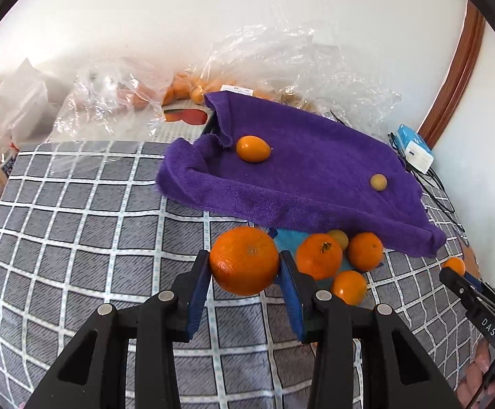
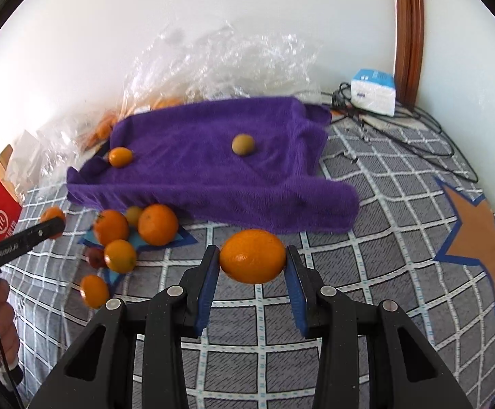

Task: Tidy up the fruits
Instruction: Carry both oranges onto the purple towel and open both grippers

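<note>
Between my left gripper's blue pads sits a round orange, pinched on both sides and hanging clear of the checked grey cloth below. My right gripper is clamped the same way on an oval orange, pads pressing each flank, also lifted off the cloth. Just past my left fingertips, a little to their right, a cluster of loose oranges lies on a blue star patch, the fruits touching one another, with a small yellowish one tucked behind them at the towel's edge. From the right wrist view that same cluster sits off to the left, one orange lying apart and nearer, and a person's hand shows at the left edge behind the left gripper's finger. Off to the right in that view an orange star patch with blue edging is bare. Farther back a purple towel is draped over something that raises it, and on it rest a small oval orange fruit near its left fold and a small tan round fruit towards its right, well apart. Behind the towel, crumpled clear plastic bags hold more oranges against the white wall, and a blue-and-white box sits among black cables by the wooden door frame.
</note>
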Available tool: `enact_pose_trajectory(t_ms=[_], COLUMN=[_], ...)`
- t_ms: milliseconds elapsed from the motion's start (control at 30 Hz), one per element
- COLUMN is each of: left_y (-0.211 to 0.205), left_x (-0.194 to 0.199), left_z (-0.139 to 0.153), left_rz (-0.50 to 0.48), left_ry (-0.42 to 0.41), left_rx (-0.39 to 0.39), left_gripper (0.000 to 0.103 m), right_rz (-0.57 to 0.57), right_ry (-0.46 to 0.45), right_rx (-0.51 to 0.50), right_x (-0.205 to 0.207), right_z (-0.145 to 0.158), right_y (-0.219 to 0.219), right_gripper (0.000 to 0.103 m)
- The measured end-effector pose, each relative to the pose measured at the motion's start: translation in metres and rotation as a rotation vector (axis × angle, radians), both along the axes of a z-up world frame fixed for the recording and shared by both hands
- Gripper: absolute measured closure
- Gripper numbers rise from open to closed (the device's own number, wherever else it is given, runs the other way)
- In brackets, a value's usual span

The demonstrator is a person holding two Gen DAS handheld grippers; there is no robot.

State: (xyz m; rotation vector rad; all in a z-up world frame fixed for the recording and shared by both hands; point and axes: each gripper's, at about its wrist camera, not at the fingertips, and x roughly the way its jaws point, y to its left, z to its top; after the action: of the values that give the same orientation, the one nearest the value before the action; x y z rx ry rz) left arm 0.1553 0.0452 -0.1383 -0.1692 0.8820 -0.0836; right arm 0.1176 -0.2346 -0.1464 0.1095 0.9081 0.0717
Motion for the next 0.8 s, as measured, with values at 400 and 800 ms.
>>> enact_pose_trajectory(t_ms=[400, 800], left_y=[0.011, 0.015], left_x=[-0.027, -0.035], left_z=[0.029, 0.047], left_rz=[0.029, 0.043], left_ry=[-0.026, -0.052], left_rx=[-0.026, -0.021], left_gripper=[0.065, 0.065], right_rz=[0.009, -0.017], right_ry=[-0.06, -0.087], right_rx=[-0.002, 0.001], right_x=[-0.016, -0.023], right_z=[0.038, 0.057], right_y=[0.005, 0.002], right_gripper=[0.065, 0.065])
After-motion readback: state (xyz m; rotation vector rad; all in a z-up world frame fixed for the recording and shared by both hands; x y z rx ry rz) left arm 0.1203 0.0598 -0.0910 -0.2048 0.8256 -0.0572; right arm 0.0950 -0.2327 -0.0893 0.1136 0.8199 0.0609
